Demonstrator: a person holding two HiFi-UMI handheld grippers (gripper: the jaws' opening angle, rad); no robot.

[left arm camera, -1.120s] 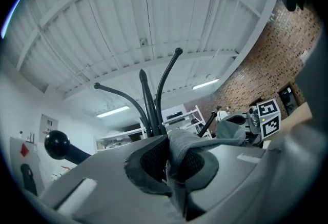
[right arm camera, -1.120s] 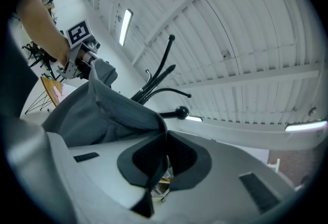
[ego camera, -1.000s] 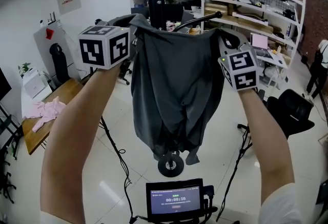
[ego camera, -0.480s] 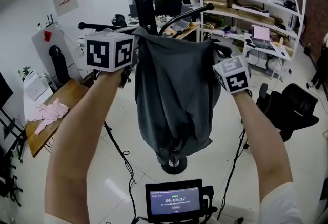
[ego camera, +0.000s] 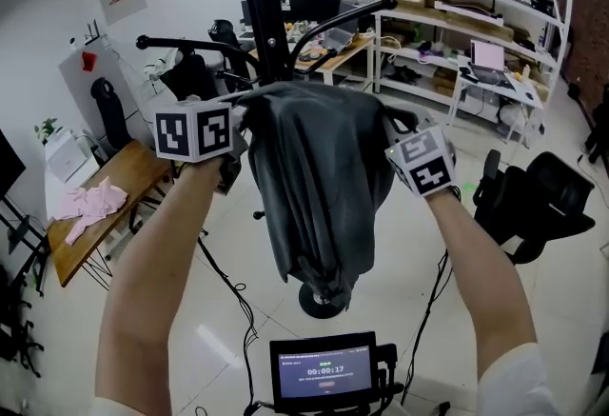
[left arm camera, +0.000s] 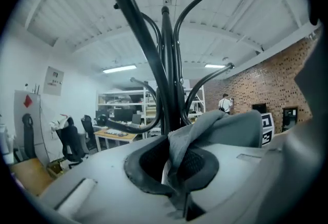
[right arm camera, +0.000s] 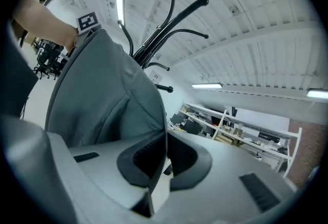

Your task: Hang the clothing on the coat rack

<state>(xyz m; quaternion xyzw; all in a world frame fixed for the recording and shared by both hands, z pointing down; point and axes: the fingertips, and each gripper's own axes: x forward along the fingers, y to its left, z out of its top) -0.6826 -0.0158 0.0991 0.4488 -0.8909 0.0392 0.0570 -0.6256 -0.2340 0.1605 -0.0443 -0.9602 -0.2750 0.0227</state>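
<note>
A dark grey garment (ego camera: 319, 176) hangs stretched between my two grippers in front of the black coat rack pole (ego camera: 259, 14). Its top edge sits below the curved hook arms (ego camera: 347, 19). The left gripper (ego camera: 240, 117) is shut on the garment's left top edge, and grey cloth (left arm camera: 220, 128) bunches out of its jaws (left arm camera: 177, 166). The right gripper (ego camera: 388, 127) is shut on the right top edge, with fabric (right arm camera: 102, 95) pinched at its jaws (right arm camera: 165, 159). The rack's hooks (right arm camera: 171, 18) rise above in both gripper views. I cannot tell whether the cloth rests on a hook.
The rack's round base (ego camera: 324, 302) stands on the white floor among cables. A wooden table (ego camera: 114, 181) with a pink cloth (ego camera: 88, 207) is at the left. Shelving (ego camera: 457, 14) fills the back right, with a black chair (ego camera: 533, 205) nearby. A screen (ego camera: 326, 371) is at the bottom.
Both grippers have come down with the garment, from level with the hook arms to clearly below them. The cloth stays pinched in both jaws.
</note>
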